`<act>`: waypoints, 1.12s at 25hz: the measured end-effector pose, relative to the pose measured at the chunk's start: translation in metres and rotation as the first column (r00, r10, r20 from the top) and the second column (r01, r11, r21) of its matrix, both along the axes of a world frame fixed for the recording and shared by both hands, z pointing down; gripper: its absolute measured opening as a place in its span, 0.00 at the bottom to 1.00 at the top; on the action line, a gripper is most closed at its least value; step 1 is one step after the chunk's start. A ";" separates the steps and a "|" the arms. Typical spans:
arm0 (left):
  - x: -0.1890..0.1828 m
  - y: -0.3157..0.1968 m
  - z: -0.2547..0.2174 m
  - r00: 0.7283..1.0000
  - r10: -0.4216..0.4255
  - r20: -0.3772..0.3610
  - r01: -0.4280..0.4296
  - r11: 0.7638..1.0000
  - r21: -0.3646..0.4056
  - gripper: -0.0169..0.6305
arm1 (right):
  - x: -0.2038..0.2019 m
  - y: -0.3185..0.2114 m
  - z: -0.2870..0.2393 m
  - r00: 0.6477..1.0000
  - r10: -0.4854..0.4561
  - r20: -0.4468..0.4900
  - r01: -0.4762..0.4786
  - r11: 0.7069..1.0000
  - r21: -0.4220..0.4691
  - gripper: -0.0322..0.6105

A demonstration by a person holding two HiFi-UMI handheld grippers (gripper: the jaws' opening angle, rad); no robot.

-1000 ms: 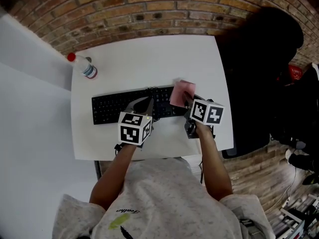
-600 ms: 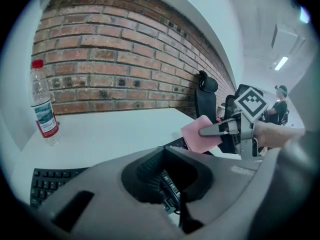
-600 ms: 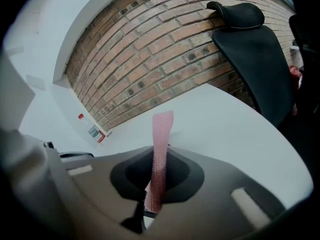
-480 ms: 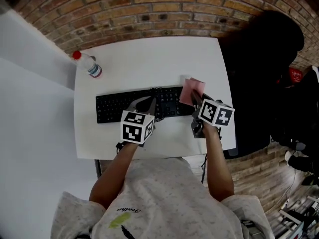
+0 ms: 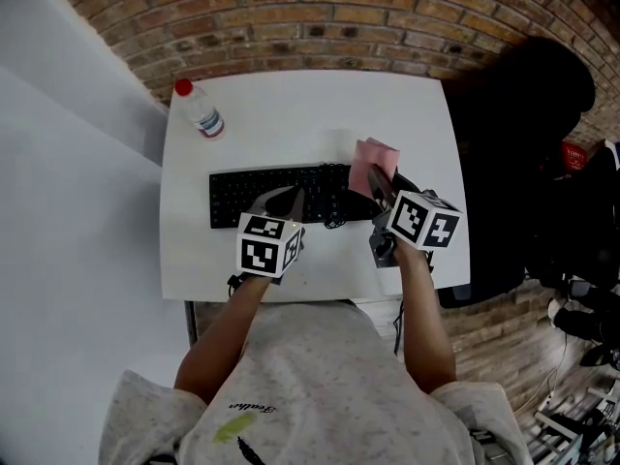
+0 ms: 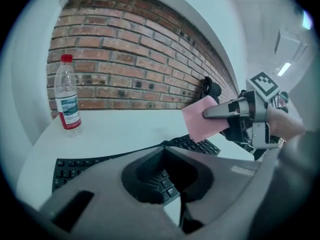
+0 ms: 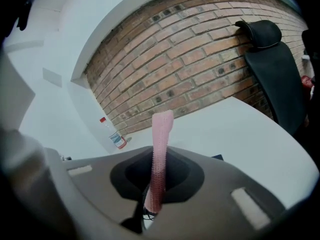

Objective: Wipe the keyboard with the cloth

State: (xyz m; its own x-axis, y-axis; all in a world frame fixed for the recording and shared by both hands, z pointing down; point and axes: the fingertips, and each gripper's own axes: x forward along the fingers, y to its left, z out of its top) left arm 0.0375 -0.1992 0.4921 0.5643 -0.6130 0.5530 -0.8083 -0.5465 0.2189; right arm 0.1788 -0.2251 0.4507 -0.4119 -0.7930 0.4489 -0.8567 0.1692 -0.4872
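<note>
Over the last second, barely moves the right hand-held gripper (image 5: 381, 186) relative to the keyboard (image 5: 250, 198): still pinches the pink cloth (image 5: 374, 160) upright above the right-end keys, apparently clear of them. Keeps the left hand-held gripper (image 5: 290, 198) pressed together and empty over the middle keys. Leaves the bottle (image 5: 201, 113) well apart on the tabletop (image 5: 291, 114). Seemingly yet to begin wiping
</note>
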 end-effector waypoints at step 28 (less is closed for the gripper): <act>-0.198 0.035 0.020 0.985 -0.171 0.007 0.171 0.985 -0.030 0.02 | -0.271 0.033 0.020 0.949 -0.310 0.063 0.310 0.951 0.007 0.08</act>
State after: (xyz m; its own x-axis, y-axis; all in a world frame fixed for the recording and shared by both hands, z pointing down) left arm -0.1601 -0.1645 0.5125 0.4502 -0.6831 0.5751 -0.8902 -0.3937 0.2292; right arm -0.0925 -0.1925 0.4710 -0.6647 -0.6202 0.4166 -0.7299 0.4203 -0.5390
